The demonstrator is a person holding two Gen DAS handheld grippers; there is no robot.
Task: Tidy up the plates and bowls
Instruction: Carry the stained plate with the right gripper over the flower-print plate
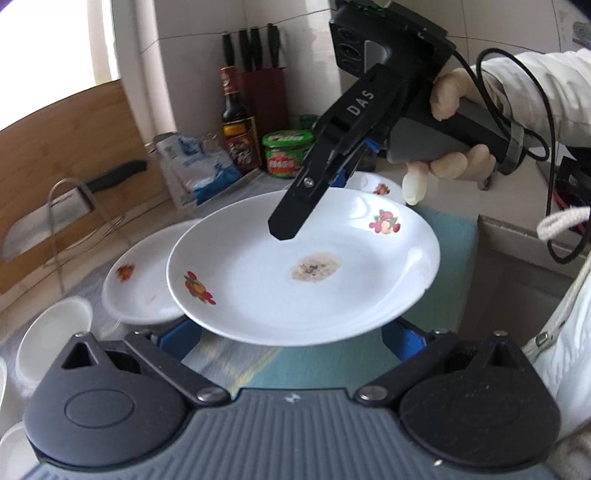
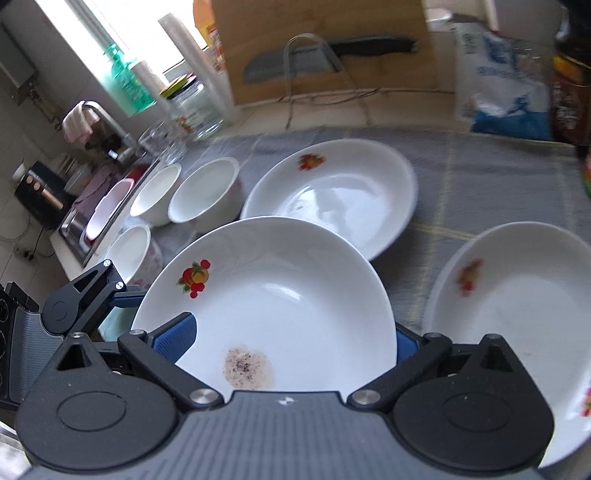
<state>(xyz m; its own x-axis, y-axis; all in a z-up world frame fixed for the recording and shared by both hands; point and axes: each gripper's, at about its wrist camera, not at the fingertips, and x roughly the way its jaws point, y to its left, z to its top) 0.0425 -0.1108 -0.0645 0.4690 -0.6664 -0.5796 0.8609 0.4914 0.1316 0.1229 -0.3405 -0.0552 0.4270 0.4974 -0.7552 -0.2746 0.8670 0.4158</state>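
Kitchen counter covered by a grey checked cloth (image 2: pixel 480 192), set against a white tiled wall (image 1: pixel 314 48). A wooden cutting board (image 1: pixel 66 140) leans at the back behind a wire rack (image 1: pixel 70 206) holding a cleaver (image 2: pixel 291 66); a knife block (image 1: pixel 264 92) occupies the corner. Daylight enters through a window (image 2: pixel 85 33) above the sink (image 2: pixel 96 221).

I see my right gripper (image 1: pixel 291 221) as a matte black body with "DAS" in white letters, a silver screw near the tip and blue pads behind. Its handle is grey and black, and a black cable (image 1: pixel 546 122) loops off it. The hand (image 1: pixel 448 129) wears a cream glove under a white sleeve (image 1: pixel 546 88). My left gripper (image 1: pixel 291 332) shows ribbed grey housing, round black hubs, silver pivot screws and blue pads (image 1: pixel 181 338).
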